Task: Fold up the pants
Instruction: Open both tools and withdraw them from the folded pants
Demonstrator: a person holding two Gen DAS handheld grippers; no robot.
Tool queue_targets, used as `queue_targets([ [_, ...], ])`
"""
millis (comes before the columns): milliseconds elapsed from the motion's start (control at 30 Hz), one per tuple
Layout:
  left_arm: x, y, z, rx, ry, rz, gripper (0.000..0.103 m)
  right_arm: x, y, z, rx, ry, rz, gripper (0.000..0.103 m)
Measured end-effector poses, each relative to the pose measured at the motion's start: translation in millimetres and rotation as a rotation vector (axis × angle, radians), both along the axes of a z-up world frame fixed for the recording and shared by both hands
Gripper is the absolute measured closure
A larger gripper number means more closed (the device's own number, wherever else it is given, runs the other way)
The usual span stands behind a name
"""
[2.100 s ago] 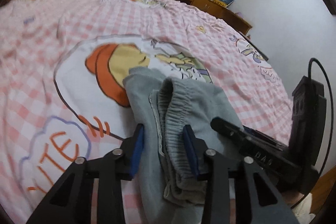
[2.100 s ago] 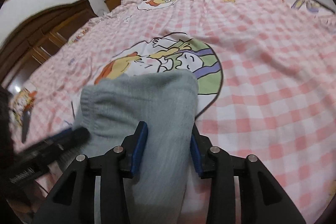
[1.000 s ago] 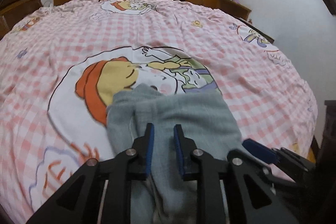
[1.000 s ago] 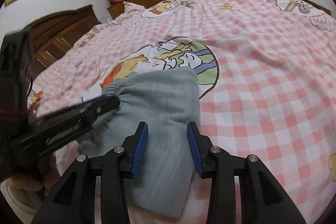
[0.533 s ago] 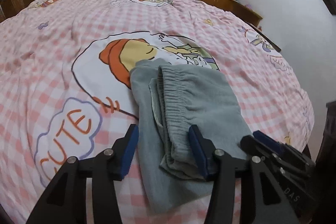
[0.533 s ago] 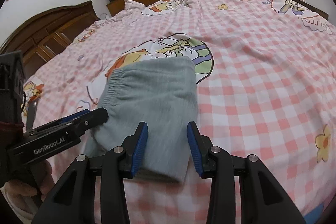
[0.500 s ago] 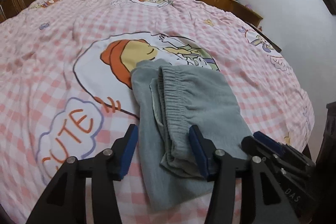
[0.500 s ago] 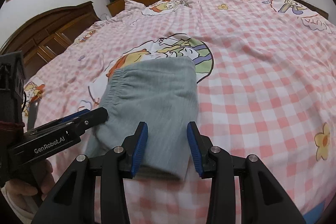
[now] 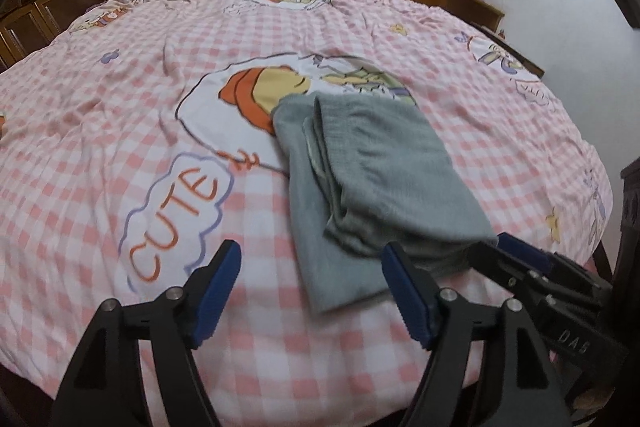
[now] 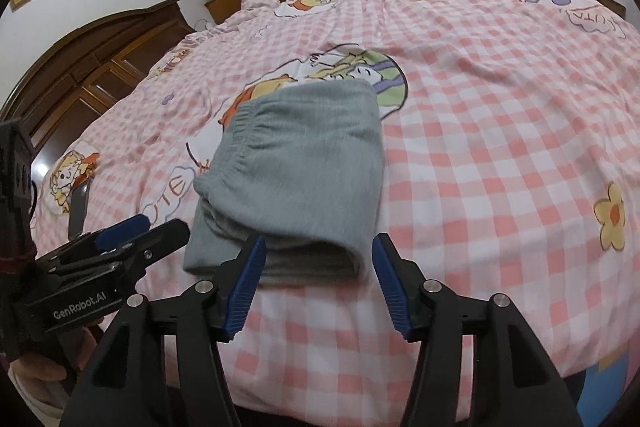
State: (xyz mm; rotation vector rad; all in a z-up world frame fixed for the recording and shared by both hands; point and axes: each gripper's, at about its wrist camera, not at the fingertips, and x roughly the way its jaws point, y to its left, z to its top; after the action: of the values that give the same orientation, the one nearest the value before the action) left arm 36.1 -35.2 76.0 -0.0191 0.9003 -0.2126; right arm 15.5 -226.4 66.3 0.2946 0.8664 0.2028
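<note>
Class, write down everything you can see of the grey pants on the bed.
The grey pants look like soft knit fabric, folded into a compact, layered rectangle. The gathered elastic waistband lies on top along one edge; layered edges show on one side. They lie flat on the pink checked bedsheet, partly covering its cartoon print. Neither claw touches them.

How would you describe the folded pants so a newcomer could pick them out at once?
Start from the wide bed under the pink-and-white checked cartoon bedsheet. Near its front edge, partly over the round cartoon print with the orange-hatted figure, lies the folded grey knit pants bundle. It is the only plain grey thing there, with a gathered elastic waistband along one edge.
</note>
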Motion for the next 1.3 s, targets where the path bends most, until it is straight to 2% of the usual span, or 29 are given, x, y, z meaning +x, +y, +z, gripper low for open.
queue_targets([
  [233,-7.7,3.5,-12.3,0.003,0.057,0.046,0.021,-7.9,-5.2,-6.4,-0.036,0.029,-0.017,0.045],
  [400,-11.4,-4.8,-18.2,0.044,0.066,0.045,0.018,-9.4,-8.1,-17.8,-0.060,0.067,-0.029,0.042],
  [467,-12.5,-6.9,-20.2,0.056,0.064,0.048,0.014,-7.9,-6.8,-22.3,-0.070,0.076,-0.022,0.042],
  [600,-9.3,-9.7,-31.9,0.091,0.086,0.066,0.011,-4.9,0.2,-31.1,-0.119,0.073,0.013,0.040],
  [767,-2.9,-9.5,-51.2,0.085,0.144,0.069,0.011,2.6,6.0,-44.4,-0.154,0.075,0.026,0.037],
  [867,-2.3,-11.5,-56.4,0.096,0.148,0.070,0.011,1.4,10.8,-48.8,-0.178,0.061,0.045,0.030],
  [1300,6.1,-11.9,-67.2,0.141,0.146,0.068,0.008,-4.9,16.1,-55.6,-0.203,0.012,-0.002,0.028],
])
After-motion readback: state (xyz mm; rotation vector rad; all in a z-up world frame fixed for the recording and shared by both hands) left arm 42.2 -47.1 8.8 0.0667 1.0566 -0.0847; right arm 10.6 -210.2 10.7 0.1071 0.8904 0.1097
